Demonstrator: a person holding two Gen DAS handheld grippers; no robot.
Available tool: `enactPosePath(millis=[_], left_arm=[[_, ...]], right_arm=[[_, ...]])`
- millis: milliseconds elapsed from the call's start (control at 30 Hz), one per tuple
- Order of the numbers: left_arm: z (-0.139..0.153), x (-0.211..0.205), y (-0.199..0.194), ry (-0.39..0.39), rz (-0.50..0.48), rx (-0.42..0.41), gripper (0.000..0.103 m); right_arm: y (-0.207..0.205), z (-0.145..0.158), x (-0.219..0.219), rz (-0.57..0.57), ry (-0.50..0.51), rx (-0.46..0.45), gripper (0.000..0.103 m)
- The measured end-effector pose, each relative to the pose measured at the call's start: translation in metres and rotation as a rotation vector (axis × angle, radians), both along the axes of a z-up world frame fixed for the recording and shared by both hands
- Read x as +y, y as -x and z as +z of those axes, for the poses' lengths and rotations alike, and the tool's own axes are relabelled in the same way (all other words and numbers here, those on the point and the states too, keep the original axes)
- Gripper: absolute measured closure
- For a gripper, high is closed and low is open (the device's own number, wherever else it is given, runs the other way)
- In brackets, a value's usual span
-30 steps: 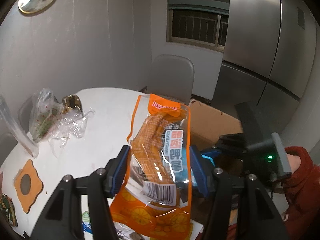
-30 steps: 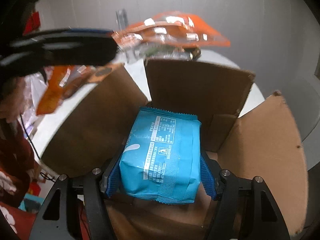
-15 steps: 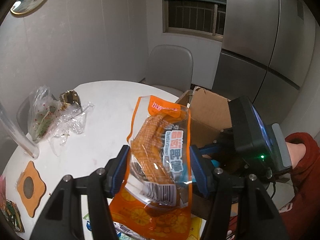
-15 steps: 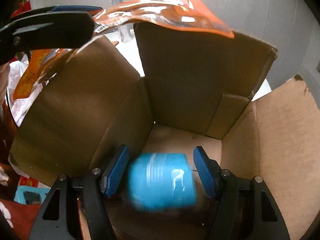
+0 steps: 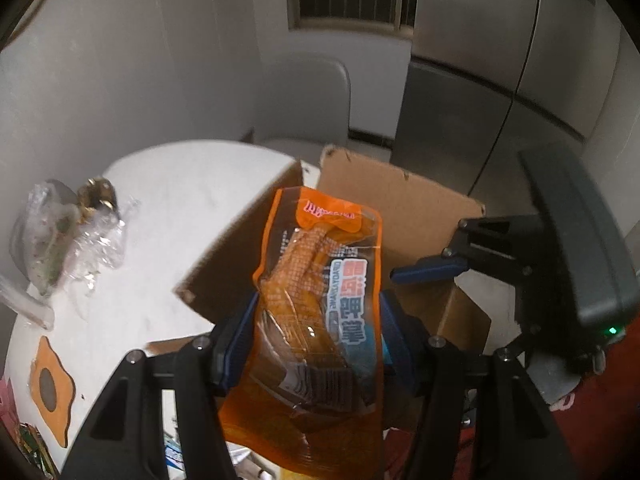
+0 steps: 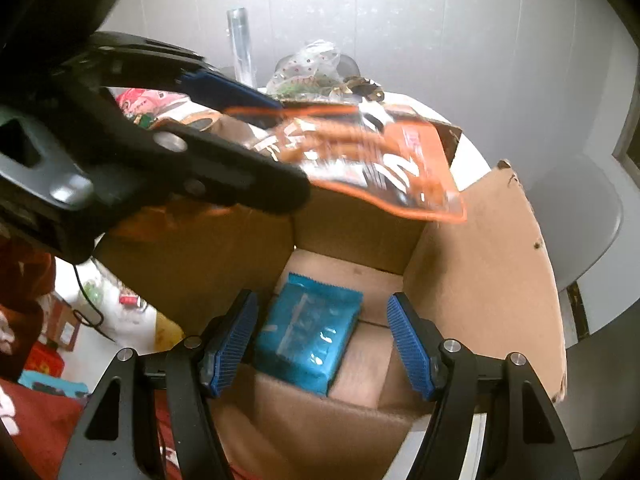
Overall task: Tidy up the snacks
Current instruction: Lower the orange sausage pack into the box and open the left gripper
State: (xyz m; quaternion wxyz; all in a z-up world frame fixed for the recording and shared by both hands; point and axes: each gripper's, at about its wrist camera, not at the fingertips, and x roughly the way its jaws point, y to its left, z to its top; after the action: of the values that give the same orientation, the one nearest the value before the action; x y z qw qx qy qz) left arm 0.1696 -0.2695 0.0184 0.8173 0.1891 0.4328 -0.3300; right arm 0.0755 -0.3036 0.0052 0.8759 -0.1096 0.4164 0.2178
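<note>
A round white table (image 5: 172,216) stands against a pale wall, with a grey chair (image 5: 304,100) and a steel refrigerator (image 5: 500,60) behind it. A crumpled clear bag (image 5: 60,236), an orange coaster (image 5: 50,384) and a clear tube (image 6: 239,46) lie near its far edge. The open cardboard box (image 6: 480,264) sits beside the table with its flaps up; a blue snack pack (image 6: 308,332) lies flat on its floor. The right gripper (image 6: 322,344) hangs over it, jaws wide and apparently clear of the pack. The left gripper (image 5: 316,340) clamps an orange snack pouch (image 5: 324,292) above the box's rim.
</note>
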Motion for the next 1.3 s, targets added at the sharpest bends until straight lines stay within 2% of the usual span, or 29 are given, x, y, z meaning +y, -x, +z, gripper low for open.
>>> enactPosePath(millis=[200, 367, 533, 733, 900, 967, 1200, 1233, 1267, 1300], left_arm=[[-0.017, -0.021, -0.016, -0.099, -0.002, 0.074, 0.044], [-0.020, -0.024, -0.022, -0.114, 0.001, 0.106, 0.042], [-0.025, -0.030, -0.018, -0.151, -0.006, 0.094, 0.037], [-0.032, -0.037, -0.019, -0.210, -0.034, 0.093, 0.037], [-0.024, -0.036, -0.018, -0.186, -0.043, 0.085, 0.036], [-0.021, -0.034, -0.016, -0.177, -0.043, 0.071, 0.030], [-0.012, -0.028, -0.007, -0.143, -0.045, 0.041, 0.028], [-0.015, -0.028, -0.006, -0.152, -0.049, 0.053, 0.030], [-0.020, -0.029, -0.005, -0.148, -0.064, 0.080, 0.049], [-0.024, -0.028, -0.010, -0.144, -0.072, 0.098, 0.064]], right_arm=[[0.000, -0.003, -0.001, 0.021, 0.009, 0.004, 0.039], [-0.004, -0.008, -0.002, 0.023, -0.011, 0.018, 0.039], [-0.003, -0.004, -0.007, 0.028, -0.043, 0.022, 0.039], [-0.002, -0.003, -0.008, 0.032, -0.039, 0.022, 0.039], [-0.001, -0.004, -0.003, 0.032, -0.035, 0.022, 0.039], [-0.002, -0.004, -0.003, 0.033, -0.032, 0.023, 0.039], [0.000, 0.002, -0.007, 0.026, -0.051, 0.021, 0.039], [0.000, 0.003, -0.007, 0.024, -0.050, 0.019, 0.039], [0.001, 0.004, -0.008, 0.022, -0.045, 0.015, 0.039], [0.002, 0.005, -0.009, 0.020, -0.044, 0.013, 0.039]])
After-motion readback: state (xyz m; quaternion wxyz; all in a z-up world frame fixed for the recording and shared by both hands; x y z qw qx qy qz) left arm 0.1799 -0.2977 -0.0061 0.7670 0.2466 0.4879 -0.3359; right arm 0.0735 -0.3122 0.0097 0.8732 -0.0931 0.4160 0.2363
